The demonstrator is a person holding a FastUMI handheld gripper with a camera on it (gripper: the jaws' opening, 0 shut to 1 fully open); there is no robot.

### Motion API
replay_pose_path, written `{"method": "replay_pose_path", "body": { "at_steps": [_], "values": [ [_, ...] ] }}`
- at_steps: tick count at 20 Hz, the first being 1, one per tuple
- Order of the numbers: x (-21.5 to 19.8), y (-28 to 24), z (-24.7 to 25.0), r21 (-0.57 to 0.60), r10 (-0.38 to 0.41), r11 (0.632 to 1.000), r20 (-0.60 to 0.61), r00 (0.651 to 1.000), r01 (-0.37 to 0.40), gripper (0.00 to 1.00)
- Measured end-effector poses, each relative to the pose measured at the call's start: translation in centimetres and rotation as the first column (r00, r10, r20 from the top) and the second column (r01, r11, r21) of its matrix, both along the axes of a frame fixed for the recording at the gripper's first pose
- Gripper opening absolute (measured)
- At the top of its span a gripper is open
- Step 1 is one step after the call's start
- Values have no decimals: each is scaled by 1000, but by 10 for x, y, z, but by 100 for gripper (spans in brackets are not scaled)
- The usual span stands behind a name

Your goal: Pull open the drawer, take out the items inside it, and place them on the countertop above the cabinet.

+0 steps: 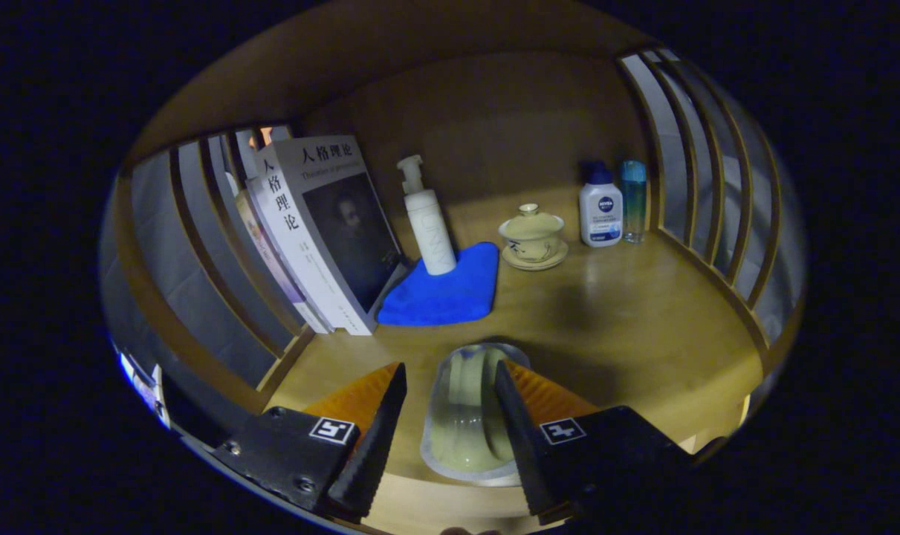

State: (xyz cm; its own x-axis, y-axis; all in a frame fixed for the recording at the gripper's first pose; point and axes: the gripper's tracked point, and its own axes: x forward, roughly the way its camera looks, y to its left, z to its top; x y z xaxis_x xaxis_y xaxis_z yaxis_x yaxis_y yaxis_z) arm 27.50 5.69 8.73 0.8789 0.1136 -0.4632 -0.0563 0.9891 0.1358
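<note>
Level jaws (450, 386) spread wide around clear packet (468, 412) on countertop (628, 327); neither touching.

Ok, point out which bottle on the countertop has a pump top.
The white pump bottle standing on the blue cloth beside the books; the two by the slatted side have plain caps.

The one camera rides on the tongs (450, 386) and looks forward and slightly down along their two fingers, which stand apart with a clear packet (468, 409) between them. It sits low and close over the wooden surface (628, 327), facing the back panel, with the slatted sides curving either side of the packet.
</note>
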Motion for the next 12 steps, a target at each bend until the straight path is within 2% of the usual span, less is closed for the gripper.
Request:
{"method": "replay_pose_path", "body": {
  "at_steps": [6,9,12],
  "values": [
    [-6,1,15,-90,13,996,71,997,-7,77],
    [-13,4,30,-121,15,993,127,992,0,76],
    [-34,0,46,-203,33,979,222,974,13,77]
  ]
}}
